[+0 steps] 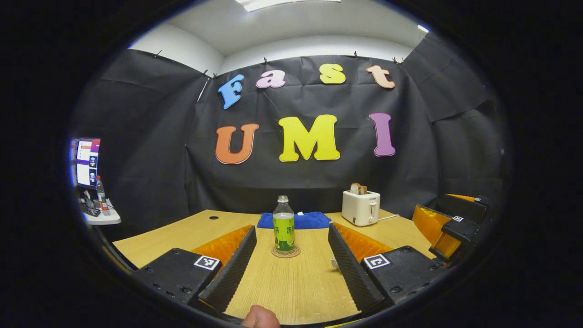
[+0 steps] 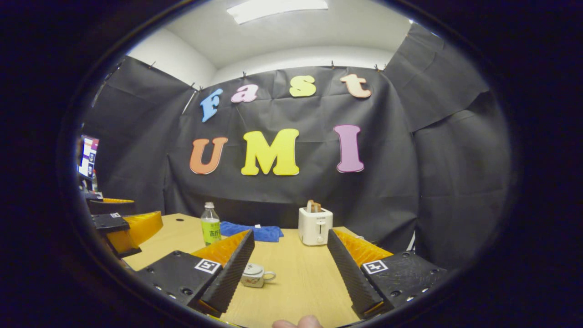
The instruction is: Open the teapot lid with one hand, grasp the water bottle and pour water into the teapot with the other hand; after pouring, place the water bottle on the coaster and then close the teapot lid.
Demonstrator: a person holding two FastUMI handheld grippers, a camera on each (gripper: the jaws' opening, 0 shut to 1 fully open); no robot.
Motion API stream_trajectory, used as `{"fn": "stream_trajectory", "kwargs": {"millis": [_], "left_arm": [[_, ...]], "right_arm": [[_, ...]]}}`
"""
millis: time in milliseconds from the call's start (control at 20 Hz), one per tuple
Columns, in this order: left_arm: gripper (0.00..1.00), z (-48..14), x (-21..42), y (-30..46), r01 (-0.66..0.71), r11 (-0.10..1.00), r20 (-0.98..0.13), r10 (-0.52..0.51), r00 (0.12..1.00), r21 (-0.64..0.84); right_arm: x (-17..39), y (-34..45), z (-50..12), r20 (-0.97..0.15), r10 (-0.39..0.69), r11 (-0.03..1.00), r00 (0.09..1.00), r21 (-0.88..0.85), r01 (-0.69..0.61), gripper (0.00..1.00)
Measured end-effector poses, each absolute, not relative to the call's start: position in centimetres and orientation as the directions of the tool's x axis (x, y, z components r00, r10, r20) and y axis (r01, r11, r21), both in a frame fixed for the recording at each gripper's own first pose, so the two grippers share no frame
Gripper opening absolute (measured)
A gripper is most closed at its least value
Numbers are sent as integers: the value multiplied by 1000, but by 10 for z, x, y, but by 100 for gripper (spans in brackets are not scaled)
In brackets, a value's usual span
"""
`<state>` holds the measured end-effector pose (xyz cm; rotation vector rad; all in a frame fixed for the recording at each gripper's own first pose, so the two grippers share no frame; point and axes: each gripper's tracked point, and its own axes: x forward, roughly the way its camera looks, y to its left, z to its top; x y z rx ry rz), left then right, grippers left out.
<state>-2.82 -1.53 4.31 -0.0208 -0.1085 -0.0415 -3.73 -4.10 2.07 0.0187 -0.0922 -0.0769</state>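
A: Starting with the left gripper view: your left gripper [image 1: 291, 269] is hanging wide apart, gripping nothing. The water bottle [image 1: 283, 225] is standing on its coaster [image 1: 286, 253] at twelve o'clock, between the finger lines but well ahead. You're risking a knock if you're closing in crooked; it looks tall and tippy.

B: And the right gripper view?

A: Your right gripper [image 2: 291, 273] is also gaping wide and empty. The teapot [image 2: 254, 275], lid on, is sitting at ten o'clock, just beside the left finger [image 2: 230, 273]. You're risking nudging it sideways.
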Motion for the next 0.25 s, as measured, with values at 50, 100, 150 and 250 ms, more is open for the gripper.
{"fn": "stream_trajectory", "kwargs": {"millis": [50,100,150,250], "left_arm": [[98,42,-28,-11,34,999,105,-32,994,-19],[98,42,-28,-9,29,999,100,-26,995,-21],[98,41,-28,-7,23,999,97,-21,995,-24],[99,41,-27,-6,24,999,98,-22,995,-27]], "right_arm": [[-38,-38,20,88,-75,997,993,19,73,97],[-38,-34,19,84,-70,997,994,21,69,97],[-37,-32,18,79,-68,998,995,23,66,97],[-36,-28,18,74,-67,998,995,25,65,96]]}}
